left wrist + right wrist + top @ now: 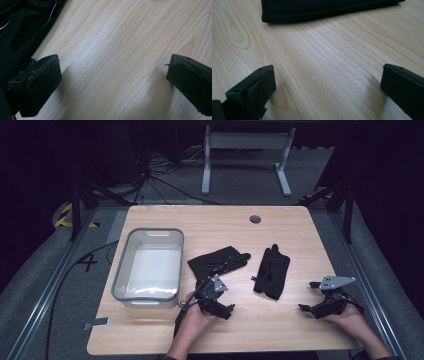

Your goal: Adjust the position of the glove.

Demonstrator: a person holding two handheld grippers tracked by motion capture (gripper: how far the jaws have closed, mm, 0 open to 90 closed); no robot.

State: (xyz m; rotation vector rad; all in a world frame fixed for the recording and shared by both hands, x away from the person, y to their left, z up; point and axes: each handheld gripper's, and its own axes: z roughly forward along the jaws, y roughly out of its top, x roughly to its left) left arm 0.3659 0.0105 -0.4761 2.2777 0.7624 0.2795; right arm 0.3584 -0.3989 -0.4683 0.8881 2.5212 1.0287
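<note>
Table [280,325]: light wood, carries everything.
Bin [122,272]: grey, at left, holds nothing.
Left glove [218,261]: mid-table beside the bin, fingers pointing right and away; its print is unreadable.
Right glove [271,270]: fingers pointing away, long axis near-far.
Left gripper [214,296]: jaws wide, just below left glove.
Right gripper [309,296]: jaws wide, right of right glove, holding nothing.

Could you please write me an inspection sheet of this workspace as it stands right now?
Surface: wooden table, with a round hole near the far edge.
Job's things: left glove and right glove lying flat, apart; grey bin on the left, nothing seen inside.
Clutter: nothing seen.
Grippers: left gripper open beside the left glove; right gripper open, holding nothing.
Cables: tangle of cables on the floor beyond.
Surroundings: white table frame, dark room.
</note>
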